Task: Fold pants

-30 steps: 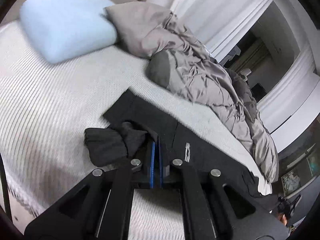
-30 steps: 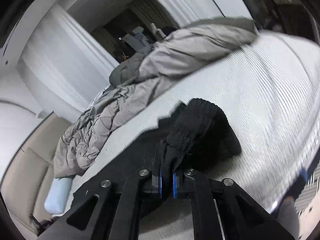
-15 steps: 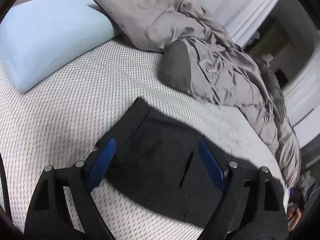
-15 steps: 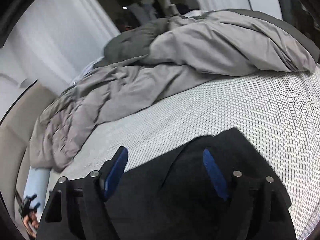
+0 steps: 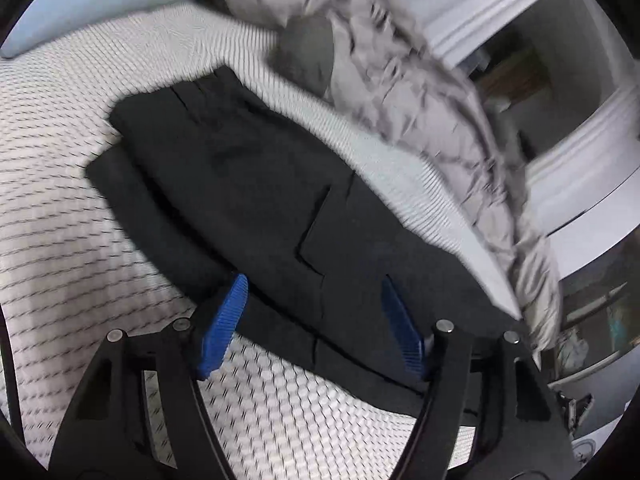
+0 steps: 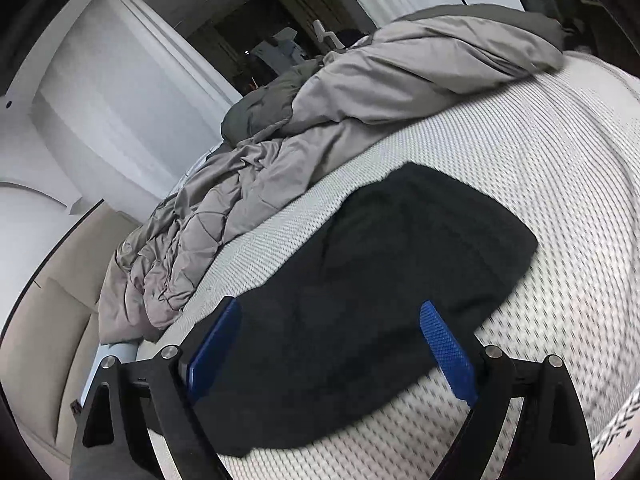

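The black pants point(image 5: 256, 184) lie folded flat on the bed point(image 5: 60, 208), with bare mattress on their near side and a rumpled grey duvet point(image 6: 360, 92) along their far edge. Both the left gripper point(image 5: 314, 320) and the right gripper point(image 6: 332, 344) hover over the pants, fingers spread wide and holding nothing. Only the left view shows a blue pillow point(image 5: 92, 4) beyond the end of the pants.
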`<control>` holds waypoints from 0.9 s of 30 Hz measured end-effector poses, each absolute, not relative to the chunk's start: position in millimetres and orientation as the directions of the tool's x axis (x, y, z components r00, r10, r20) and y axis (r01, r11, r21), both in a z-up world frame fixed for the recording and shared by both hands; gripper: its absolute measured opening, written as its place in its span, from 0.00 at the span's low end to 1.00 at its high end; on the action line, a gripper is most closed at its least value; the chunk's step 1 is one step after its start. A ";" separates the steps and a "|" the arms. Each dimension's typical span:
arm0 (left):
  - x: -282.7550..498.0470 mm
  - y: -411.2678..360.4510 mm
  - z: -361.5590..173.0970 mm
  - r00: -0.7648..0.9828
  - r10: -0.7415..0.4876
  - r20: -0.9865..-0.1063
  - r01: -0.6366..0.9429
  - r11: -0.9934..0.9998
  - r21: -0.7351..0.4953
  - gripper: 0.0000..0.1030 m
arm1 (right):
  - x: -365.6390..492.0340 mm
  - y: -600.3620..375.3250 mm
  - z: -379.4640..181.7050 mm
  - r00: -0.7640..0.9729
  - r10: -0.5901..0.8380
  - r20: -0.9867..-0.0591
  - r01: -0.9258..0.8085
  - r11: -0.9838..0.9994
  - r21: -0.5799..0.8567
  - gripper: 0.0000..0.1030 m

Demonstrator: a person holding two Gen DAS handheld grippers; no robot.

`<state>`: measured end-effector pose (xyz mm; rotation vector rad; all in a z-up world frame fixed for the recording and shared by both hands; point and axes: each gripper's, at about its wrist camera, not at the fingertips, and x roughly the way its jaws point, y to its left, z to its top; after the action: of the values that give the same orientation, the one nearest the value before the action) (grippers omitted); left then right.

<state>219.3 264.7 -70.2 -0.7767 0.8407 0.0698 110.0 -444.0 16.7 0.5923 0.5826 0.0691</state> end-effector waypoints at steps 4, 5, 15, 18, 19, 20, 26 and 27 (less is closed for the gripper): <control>244.4 259.1 -96.0 0.637 -0.279 -0.719 -0.377 0.700 -0.606 0.05 | 94.3 -446.9 5.9 0.829 0.219 -0.514 0.113 0.835 0.538 0.90; 245.4 257.7 -98.2 0.637 -0.261 -0.725 -0.383 0.709 -0.592 0.02 | 91.2 -447.7 3.1 0.825 0.217 -0.522 0.119 0.835 0.537 0.89; 209.8 264.3 -93.4 0.620 -0.238 -0.748 -0.408 0.716 -0.566 0.15 | 67.7 -463.7 -6.8 0.832 0.197 -0.519 0.129 0.840 0.526 0.90; 188.5 263.7 -88.6 0.658 -0.271 -0.702 -0.374 0.692 -0.617 0.51 | 69.9 -471.2 -17.9 0.820 0.213 -0.532 0.152 0.814 0.560 0.90; 182.3 262.8 -89.7 0.670 -0.278 -0.688 -0.368 0.680 -0.634 0.61 | 69.7 -473.6 -21.6 0.819 0.223 -0.529 0.151 0.806 0.572 0.90; 180.4 260.4 -92.9 0.680 -0.298 -0.670 -0.352 0.669 -0.655 0.63 | 68.6 -476.6 -26.0 0.818 0.226 -0.530 0.155 0.800 0.580 0.90; 217.3 269.7 -109.3 0.688 -0.303 -0.659 -0.398 0.602 -0.692 0.64 | 83.9 -507.4 -61.7 0.802 0.286 -0.524 0.192 0.708 0.680 0.90; 229.3 271.8 -109.5 0.698 -0.281 -0.658 -0.414 0.592 -0.692 0.55 | 94.1 -512.9 -68.6 0.804 0.306 -0.510 0.185 0.685 0.704 0.89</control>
<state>229.3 271.8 -109.5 -0.9636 0.8269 0.0889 94.1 -512.9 -68.6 0.8282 0.6522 0.0735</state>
